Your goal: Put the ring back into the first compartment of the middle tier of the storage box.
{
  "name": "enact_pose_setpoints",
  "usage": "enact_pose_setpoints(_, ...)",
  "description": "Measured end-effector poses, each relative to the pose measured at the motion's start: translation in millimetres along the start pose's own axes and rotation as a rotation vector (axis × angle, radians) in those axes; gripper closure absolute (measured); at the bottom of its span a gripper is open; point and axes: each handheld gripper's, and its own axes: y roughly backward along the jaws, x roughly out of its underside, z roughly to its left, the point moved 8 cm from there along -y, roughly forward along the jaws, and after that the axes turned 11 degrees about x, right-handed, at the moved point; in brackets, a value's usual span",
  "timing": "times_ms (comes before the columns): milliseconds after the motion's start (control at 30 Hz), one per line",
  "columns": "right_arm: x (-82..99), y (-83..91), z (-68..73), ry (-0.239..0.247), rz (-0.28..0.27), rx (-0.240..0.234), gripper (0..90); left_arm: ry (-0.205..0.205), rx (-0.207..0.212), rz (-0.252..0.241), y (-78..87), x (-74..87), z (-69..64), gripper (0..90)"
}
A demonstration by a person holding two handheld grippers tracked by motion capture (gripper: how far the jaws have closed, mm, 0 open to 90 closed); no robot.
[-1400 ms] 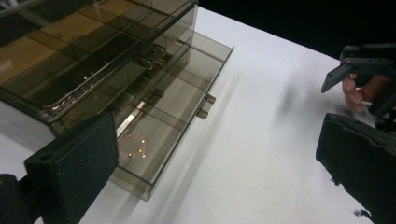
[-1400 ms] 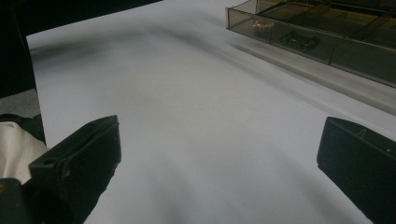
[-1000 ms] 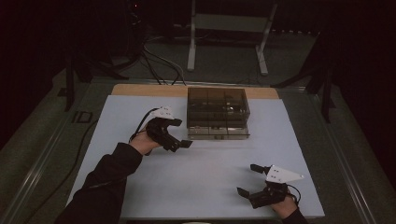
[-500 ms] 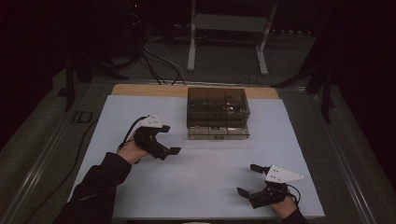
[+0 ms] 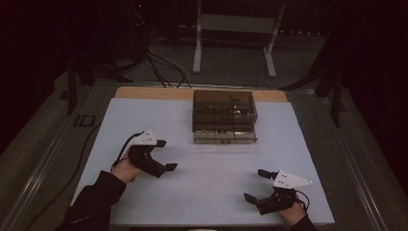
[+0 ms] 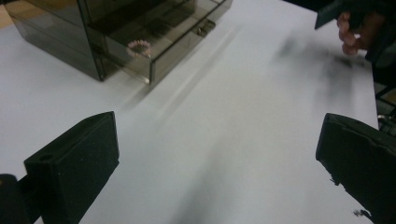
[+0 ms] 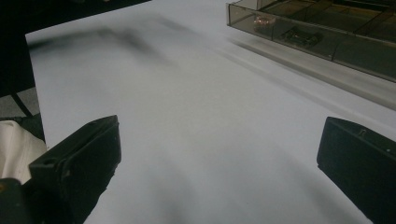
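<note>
Now left hand-held gripper [image 5: 166,155] gapes empty near organiser [image 5: 224,117]; right hand-held gripper [image 5: 255,185] likewise.

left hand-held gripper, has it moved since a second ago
Yes. In the high view the left hand-held gripper has drawn back from the smoked drawer box, toward the person and the table's left edge.
</note>
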Motion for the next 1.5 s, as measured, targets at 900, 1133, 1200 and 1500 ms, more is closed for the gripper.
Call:
enact_pose_setpoints(900, 1.1, -1.3, 1.3, 0.002, 0.010, -0.002, 0.0, 0.064, -0.052, -0.025, 27.7, 68.3, -16.4, 0.9)
enact_pose_setpoints(1133, 1.6, -1.7, 1.1, 0.002, 0.012, -0.002, 0.0, 0.084, -0.047, -0.029, 37.0, 82.2, -24.3, 0.9)
enact_pose_setpoints(1200, 1.8, -1.9, 1.2, 0.003, 0.013, -0.004, 0.0, 0.087, -0.051, -0.030, 39.4, 85.7, -25.6, 0.9)
enact_pose_setpoints(1500, 2.3, -2.0, 1.4, 0.005, 0.017, -0.005, 0.0, 0.091, -0.063, -0.041, 46.8, 93.9, -22.3, 0.9)
